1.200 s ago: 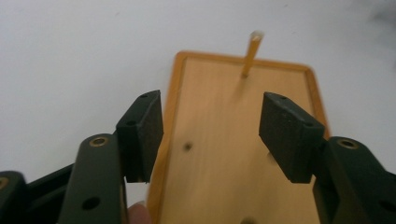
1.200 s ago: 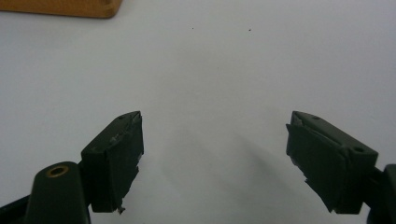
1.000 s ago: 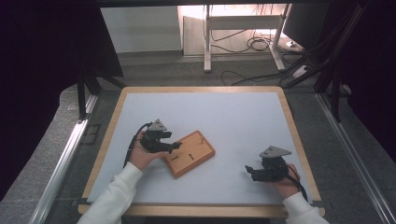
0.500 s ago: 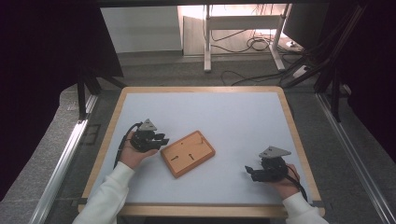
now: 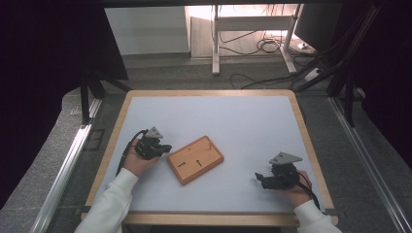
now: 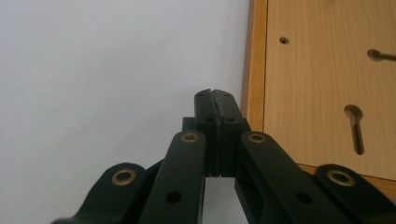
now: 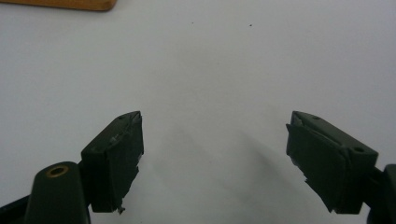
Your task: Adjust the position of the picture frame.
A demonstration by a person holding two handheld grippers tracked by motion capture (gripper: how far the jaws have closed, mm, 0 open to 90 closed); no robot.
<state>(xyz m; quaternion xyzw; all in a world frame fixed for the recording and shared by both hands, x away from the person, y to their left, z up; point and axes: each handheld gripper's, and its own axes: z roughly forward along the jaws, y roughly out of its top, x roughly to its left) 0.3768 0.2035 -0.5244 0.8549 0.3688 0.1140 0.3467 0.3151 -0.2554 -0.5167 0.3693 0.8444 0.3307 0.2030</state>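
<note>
Moved: left gripper [image 5: 166, 147], drawn back leftward off the wooden board [image 5: 195, 159]; its jaws have just been closing, now pressed together with nothing between them, tips just beside the board's left edge [image 6: 254, 70].
Table [image 5: 252, 121]: white top, wooden rim.
Wooden board: flat, tilted, centre-near, slotted and drilled.
Right gripper [image 5: 259, 178]: near right, well apart from the board, jaws spread wide over bare white surface, holding nothing.

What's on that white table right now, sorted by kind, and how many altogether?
Flat rectangular wooden board with slots and holes: 1
Black hand-held two-jaw grippers: 2, namely the left gripper beside the board with jaws closed on nothing, and the right gripper apart from it, jaws open
Total: 3
</note>
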